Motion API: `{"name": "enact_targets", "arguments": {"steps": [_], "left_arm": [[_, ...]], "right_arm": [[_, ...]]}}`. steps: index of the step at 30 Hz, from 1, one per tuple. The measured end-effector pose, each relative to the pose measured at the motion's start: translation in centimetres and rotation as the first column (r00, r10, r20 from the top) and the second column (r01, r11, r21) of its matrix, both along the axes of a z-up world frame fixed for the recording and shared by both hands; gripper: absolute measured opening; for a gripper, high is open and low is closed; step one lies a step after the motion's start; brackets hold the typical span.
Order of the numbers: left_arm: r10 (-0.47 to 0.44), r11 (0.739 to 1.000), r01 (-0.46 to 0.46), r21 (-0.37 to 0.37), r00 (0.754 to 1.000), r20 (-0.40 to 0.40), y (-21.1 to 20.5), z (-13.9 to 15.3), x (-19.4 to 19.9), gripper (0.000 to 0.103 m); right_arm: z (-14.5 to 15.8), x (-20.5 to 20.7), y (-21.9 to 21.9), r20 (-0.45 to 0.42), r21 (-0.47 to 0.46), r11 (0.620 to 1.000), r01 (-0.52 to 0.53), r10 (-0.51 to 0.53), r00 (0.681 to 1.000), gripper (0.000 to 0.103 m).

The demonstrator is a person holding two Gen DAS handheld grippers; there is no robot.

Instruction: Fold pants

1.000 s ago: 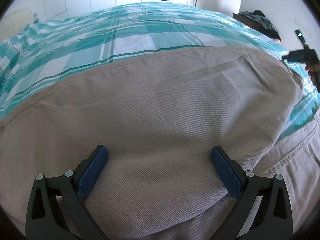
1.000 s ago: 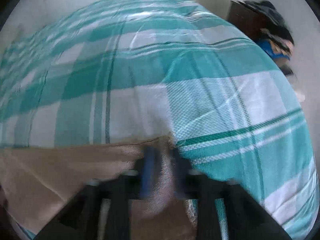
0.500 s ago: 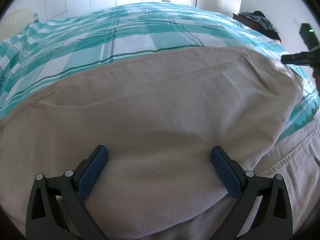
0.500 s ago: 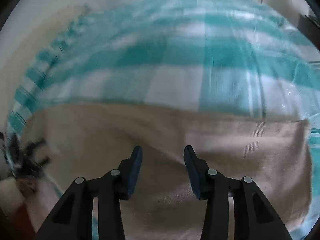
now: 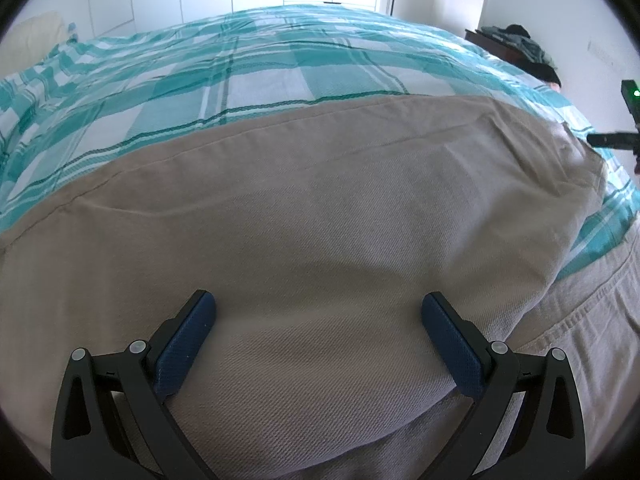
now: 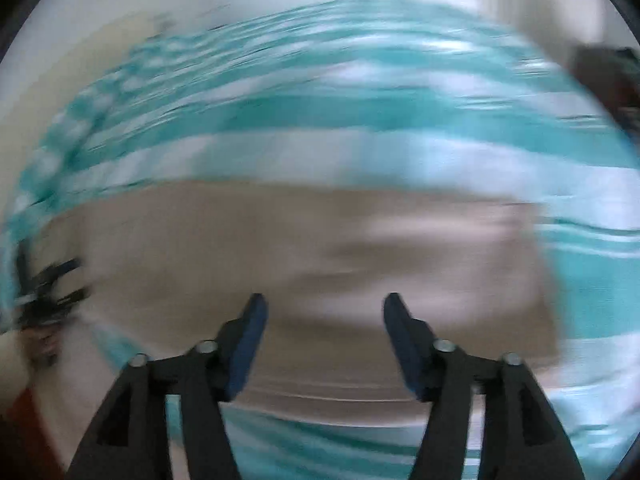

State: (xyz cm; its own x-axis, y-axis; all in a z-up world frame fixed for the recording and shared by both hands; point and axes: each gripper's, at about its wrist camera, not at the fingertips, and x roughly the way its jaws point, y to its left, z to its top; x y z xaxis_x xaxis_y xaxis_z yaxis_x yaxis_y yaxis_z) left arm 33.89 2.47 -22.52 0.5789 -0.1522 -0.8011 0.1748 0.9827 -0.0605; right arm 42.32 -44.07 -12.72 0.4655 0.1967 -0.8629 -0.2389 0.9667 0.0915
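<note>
Pants (image 5: 320, 208), beige and folded, are spread on the bed (image 5: 280, 60), with left gripper (image 5: 316, 320) and right gripper (image 6: 324, 316) held wide apart over them, nothing gripped.

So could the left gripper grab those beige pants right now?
Probably yes. The left gripper is open, its fingers spread over the pants, with nothing in between. The folded edge lies just below it.
</note>
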Motion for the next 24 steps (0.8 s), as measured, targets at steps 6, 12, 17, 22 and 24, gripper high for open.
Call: {"name": "enact_targets", "arguments": {"steps": [6, 12, 17, 22, 24], "left_arm": [[0.001, 1.0, -0.001, 0.003, 1.0, -0.002, -0.1, 0.0, 0.0, 0.102], [0.001, 1.0, -0.001, -0.002, 1.0, 0.001, -0.1, 0.0, -0.1, 0.102], [0.001, 1.0, -0.001, -0.003, 1.0, 0.001, 0.0, 0.0, -0.1, 0.102], [0.001, 1.0, -0.001, -0.006, 1.0, 0.001, 0.0, 0.0, 0.0, 0.102], [0.001, 1.0, -0.001, -0.006, 1.0, 0.001, 0.0, 0.0, 0.0, 0.102]], "right_arm": [[-1.1, 3.8, -13.2, -0.111, 0.119, 0.921, 0.37, -0.358, 0.927, 0.065], [-1.8, 3.8, -11.0, -0.142, 0.241, 0.938, 0.249, -0.219, 0.965, 0.06], [-1.0, 3.7, -8.4, -0.077, -0.015, 0.978, 0.21, -0.211, 0.975, 0.004], [3.2, -0.5, -4.2, 0.049, 0.057, 0.993, 0.103, -0.106, 0.993, 0.003], [5.9, -4.1, -0.5, 0.089, 0.095, 0.993, -0.07, 0.061, 0.994, 0.003]]}}
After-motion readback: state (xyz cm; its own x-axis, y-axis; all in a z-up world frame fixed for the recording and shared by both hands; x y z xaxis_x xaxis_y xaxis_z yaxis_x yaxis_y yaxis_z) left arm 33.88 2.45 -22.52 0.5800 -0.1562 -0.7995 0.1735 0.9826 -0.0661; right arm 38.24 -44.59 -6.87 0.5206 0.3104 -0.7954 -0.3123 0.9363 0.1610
